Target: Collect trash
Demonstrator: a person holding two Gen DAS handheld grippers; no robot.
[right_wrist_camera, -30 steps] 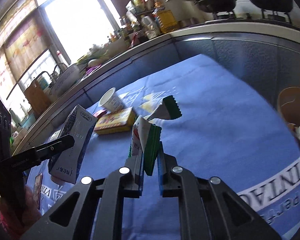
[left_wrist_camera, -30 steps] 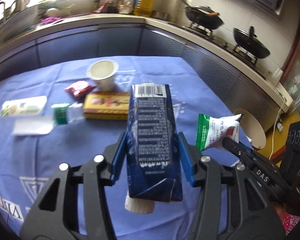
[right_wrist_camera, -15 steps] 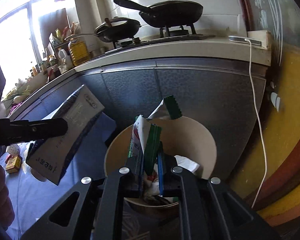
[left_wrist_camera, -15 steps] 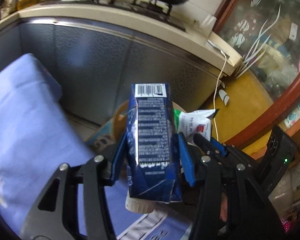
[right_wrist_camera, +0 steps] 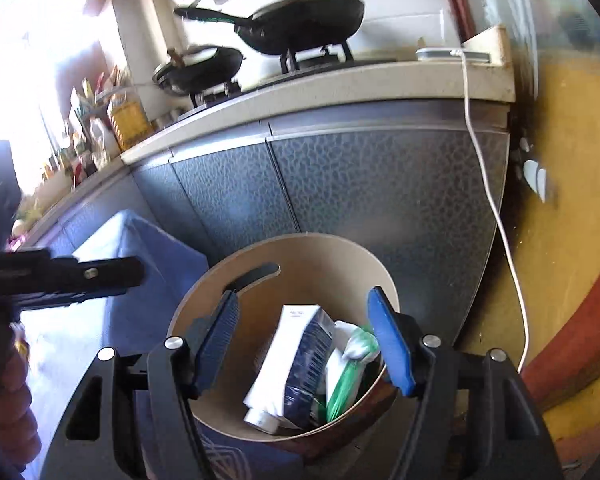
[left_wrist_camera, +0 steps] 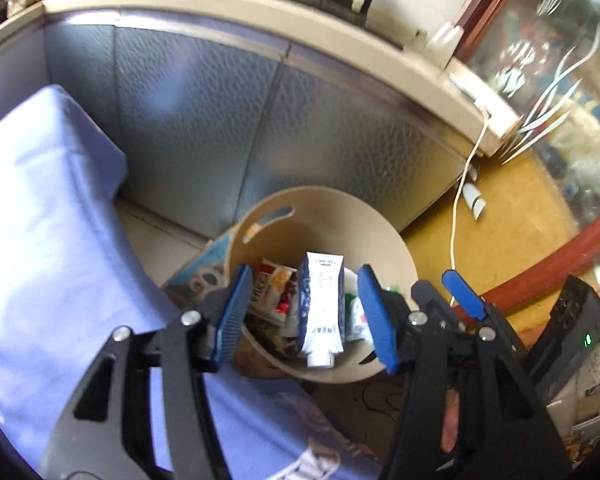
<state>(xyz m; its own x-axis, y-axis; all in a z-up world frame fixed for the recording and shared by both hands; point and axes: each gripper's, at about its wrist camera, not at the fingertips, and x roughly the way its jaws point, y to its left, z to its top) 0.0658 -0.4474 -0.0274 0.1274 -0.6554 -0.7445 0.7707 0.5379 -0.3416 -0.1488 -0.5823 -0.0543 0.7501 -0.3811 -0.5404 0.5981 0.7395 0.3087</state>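
Observation:
A beige round bin stands on the floor beside the table. Inside it lies the blue and white carton, cap end towards me. My left gripper hovers over the bin, its jaws opening, with nothing pressed between the blue pads. In the right wrist view the carton and the green and white packet rest in the bin. My right gripper hangs above them, its jaws opening and clear of both. The left gripper shows at the left edge.
The blue tablecloth hangs over the table edge next to the bin. Grey cabinet fronts stand right behind it, with pans on the stove above. A white cable runs down to the yellow floor. Other wrappers lie in the bin.
Both grippers swung from over the table to over the bin. The left one then let go of the carton and the right one the packet; both now lie in the bin.

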